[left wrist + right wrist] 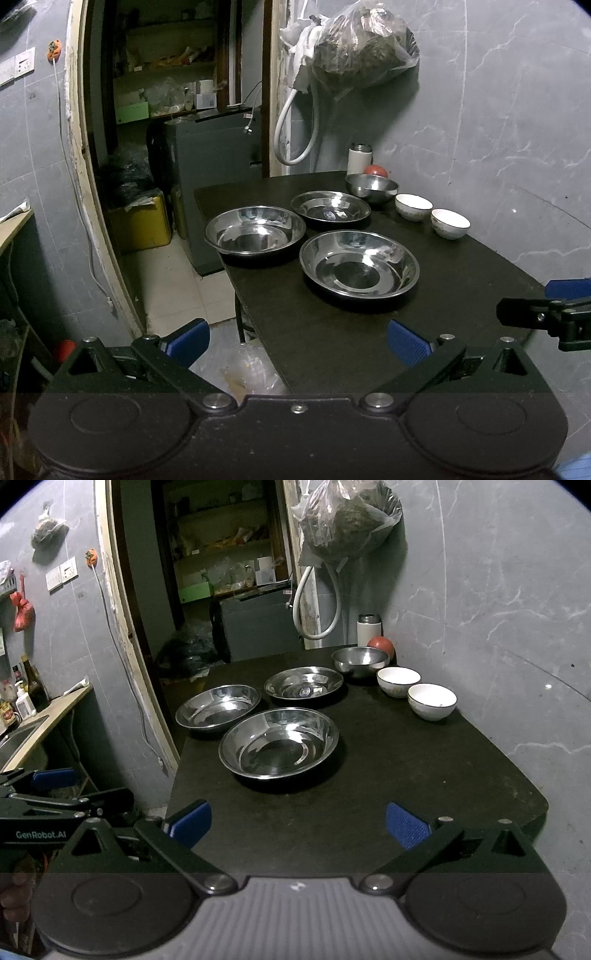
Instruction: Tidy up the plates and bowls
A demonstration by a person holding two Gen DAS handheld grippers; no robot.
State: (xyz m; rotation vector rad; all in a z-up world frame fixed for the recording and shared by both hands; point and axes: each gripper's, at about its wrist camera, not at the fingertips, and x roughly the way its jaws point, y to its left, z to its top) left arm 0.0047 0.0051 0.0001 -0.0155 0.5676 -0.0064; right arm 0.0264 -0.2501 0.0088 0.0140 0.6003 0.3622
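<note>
Three shallow steel plates lie on the dark table (461, 280): a near one (359, 263) (279, 741), a left one (255, 229) (218, 706) and a far one (330, 206) (303, 682). Behind them stands a deeper steel bowl (371, 187) (360, 659). Two white ceramic bowls (413, 206) (450, 223) (398, 681) (431, 700) sit along the right wall. My left gripper (297, 341) is open over the table's near left edge, holding nothing. My right gripper (298, 823) is open above the table's near end, well short of the near plate.
A white flask (359, 158) (368, 627) and a red round object (376, 171) (381, 644) stand at the far corner. A plastic bag (364, 44) and a white hose (295, 122) hang on the wall above. Left of the table a doorway opens onto shelves; a counter with a sink (22, 734) lies far left.
</note>
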